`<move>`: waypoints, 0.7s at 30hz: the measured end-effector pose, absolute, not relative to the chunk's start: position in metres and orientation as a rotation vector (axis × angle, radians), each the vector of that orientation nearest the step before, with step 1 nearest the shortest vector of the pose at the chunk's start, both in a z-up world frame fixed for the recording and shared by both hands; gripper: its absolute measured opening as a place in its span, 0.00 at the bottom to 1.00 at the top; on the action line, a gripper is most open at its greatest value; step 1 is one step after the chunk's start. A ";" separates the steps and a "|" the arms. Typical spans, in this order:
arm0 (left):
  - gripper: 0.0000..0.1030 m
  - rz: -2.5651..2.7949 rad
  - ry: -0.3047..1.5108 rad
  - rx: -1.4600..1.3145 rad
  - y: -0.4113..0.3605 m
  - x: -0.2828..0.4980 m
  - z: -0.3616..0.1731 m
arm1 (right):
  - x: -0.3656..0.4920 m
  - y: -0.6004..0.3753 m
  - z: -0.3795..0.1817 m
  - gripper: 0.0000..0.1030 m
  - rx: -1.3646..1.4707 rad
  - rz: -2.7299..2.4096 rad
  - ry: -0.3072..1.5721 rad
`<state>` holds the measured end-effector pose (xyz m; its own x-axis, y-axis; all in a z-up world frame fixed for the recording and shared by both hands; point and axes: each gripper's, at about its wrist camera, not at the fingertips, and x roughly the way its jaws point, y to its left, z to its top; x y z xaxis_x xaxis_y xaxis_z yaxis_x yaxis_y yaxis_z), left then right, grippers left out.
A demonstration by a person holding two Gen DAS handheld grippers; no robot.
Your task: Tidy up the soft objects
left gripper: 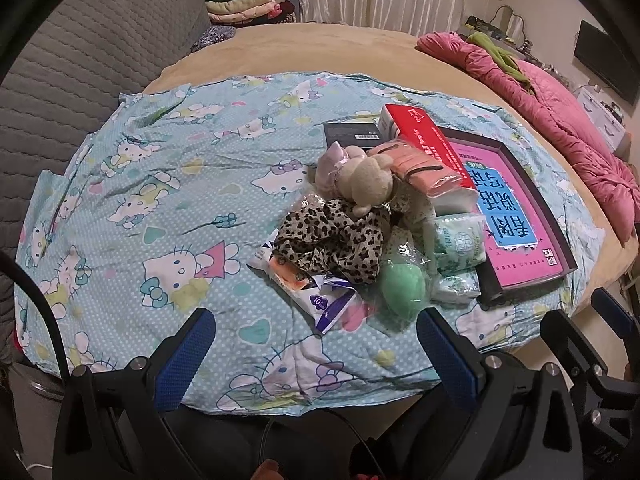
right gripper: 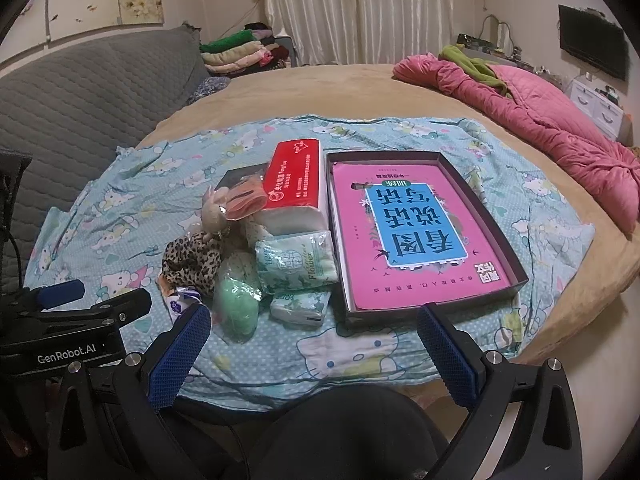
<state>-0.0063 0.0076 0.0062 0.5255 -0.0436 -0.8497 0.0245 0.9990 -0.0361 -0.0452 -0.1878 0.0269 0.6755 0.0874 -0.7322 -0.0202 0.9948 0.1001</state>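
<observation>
A pile of soft things lies on a blue cartoon-cat sheet [left gripper: 120, 184]: a beige plush toy [left gripper: 360, 184], a leopard-print scrunchie [left gripper: 336, 240], a green sponge in a clear bag [left gripper: 400, 284], small tissue packs [left gripper: 456, 244], a sanitary-pad packet [left gripper: 316, 292] and a red tissue pack [left gripper: 424, 148]. A dark shallow box [right gripper: 496, 236] holding a pink book [right gripper: 416, 232] lies to the right. My left gripper [left gripper: 316, 336] is open and empty, near the pile's front. My right gripper [right gripper: 314, 328] is open and empty, in front of the box and the sponge [right gripper: 236, 304].
The sheet lies on a round beige bed [right gripper: 360, 88]. A grey quilted headboard [left gripper: 80, 60] is at left, a pink quilt [right gripper: 560, 128] at right, folded clothes [right gripper: 240, 52] at the back. A small black box [left gripper: 350, 132] lies behind the pile.
</observation>
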 end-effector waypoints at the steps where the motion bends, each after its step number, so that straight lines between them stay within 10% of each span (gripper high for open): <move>1: 0.98 -0.041 1.018 -0.020 0.008 -0.006 0.006 | -0.045 -0.187 0.027 1.00 0.086 0.061 0.827; 21: 0.98 -0.036 1.032 -0.051 0.014 -0.004 -0.003 | -0.045 -0.186 0.027 1.00 0.079 0.065 0.828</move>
<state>-0.0038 0.0140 -0.0031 0.5127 -0.0537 -0.8569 0.0059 0.9982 -0.0590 -0.0446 -0.1860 0.0272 0.6748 0.0884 -0.7327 -0.0264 0.9951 0.0957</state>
